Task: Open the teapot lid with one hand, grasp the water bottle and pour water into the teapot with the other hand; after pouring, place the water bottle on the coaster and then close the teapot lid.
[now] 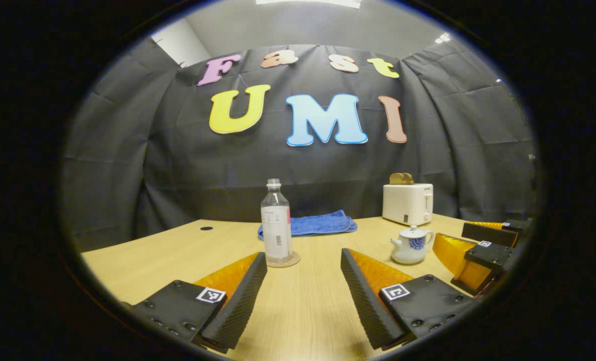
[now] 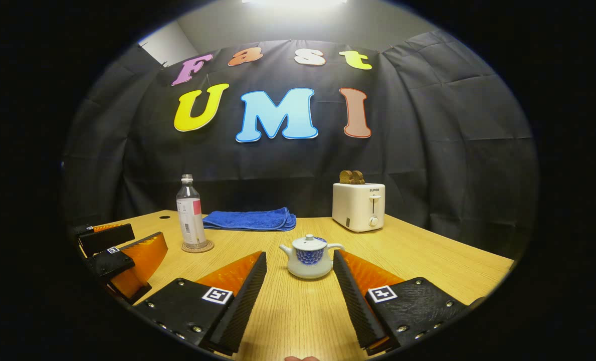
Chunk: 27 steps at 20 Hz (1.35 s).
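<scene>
Both tools gape wide, empty: left tool (image 1: pixel 304 256) faces the clear plastic water bottle (image 1: pixel 276 220); right tool (image 2: pixel 299 256) faces the lidded white-and-blue ceramic teapot (image 2: pixel 309 255).

Water bottle (image 2: pixel 190 213) on coaster (image 2: pixel 197 246); teapot (image 2: pixel 309 256) right; toaster (image 2: pixel 359 206) behind
</scene>
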Tool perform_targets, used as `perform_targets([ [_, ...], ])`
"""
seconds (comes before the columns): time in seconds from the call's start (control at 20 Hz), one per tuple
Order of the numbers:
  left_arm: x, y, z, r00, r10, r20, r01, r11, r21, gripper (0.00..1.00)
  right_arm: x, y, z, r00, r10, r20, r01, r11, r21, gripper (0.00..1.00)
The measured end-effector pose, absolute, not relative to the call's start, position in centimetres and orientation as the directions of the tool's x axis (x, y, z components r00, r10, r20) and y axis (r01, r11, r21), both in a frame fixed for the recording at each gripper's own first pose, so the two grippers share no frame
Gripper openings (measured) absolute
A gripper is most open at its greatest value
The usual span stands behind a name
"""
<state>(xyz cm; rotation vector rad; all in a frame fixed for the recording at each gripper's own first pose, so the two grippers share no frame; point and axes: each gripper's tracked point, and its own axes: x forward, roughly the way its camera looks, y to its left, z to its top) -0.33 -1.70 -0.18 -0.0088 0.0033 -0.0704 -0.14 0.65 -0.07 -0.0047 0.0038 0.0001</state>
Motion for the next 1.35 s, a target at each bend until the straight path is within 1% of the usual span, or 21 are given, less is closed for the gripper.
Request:
perform_targets([
  [1.35, -0.34, -1.87, -0.16, 0.996, -0.09, -0.003, 0.09, 0.996, -0.01, 1.0, -0.14, 0.62, 0.01, 1.0, -0.001, -0.003, 0.001, 1.0, -0.003, 0.83],
])
